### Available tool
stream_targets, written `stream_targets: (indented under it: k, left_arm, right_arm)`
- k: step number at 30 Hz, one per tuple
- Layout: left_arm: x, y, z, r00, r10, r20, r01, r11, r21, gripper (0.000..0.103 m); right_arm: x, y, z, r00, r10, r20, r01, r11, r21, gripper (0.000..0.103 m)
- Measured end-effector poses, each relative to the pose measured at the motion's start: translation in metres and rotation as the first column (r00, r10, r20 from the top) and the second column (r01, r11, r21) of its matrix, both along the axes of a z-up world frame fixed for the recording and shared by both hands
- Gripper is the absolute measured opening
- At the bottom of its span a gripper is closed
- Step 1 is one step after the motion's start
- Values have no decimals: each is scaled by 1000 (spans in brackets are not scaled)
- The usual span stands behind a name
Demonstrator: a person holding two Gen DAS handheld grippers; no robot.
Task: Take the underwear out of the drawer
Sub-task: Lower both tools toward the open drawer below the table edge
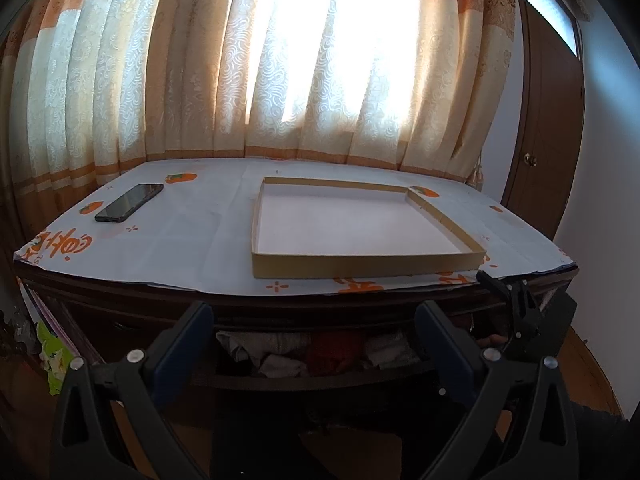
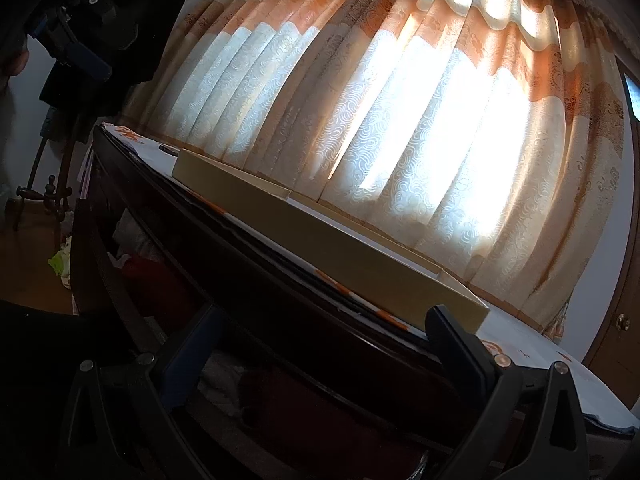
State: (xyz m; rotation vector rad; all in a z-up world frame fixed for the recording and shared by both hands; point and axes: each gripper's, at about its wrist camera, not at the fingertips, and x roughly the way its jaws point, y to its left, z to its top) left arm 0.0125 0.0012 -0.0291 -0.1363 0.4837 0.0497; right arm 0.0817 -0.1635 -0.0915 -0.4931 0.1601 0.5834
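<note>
With both my left hand-held gripper [image 1: 314, 336] and right hand-held gripper [image 2: 320, 340] released, I feared snagging several underwear [image 1: 280, 354] pieces from the dim drawer [image 1: 320, 378] at six o'clock.

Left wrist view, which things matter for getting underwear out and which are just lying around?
Job:
open dark wooden drawer
folded grey, white and red underwear
left gripper
right gripper

Lying about:
black phone
shallow tan cardboard tray
green bag
</note>
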Motion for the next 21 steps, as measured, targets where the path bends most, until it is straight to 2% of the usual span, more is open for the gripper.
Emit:
stream_targets:
  k: [21]
  left_arm:
    - [-3, 13, 3, 1000, 25, 17, -25, 1000, -12, 103]
  right_arm:
    - [-31, -6, 9, 998, 20, -58, -21, 1000, -23, 102]
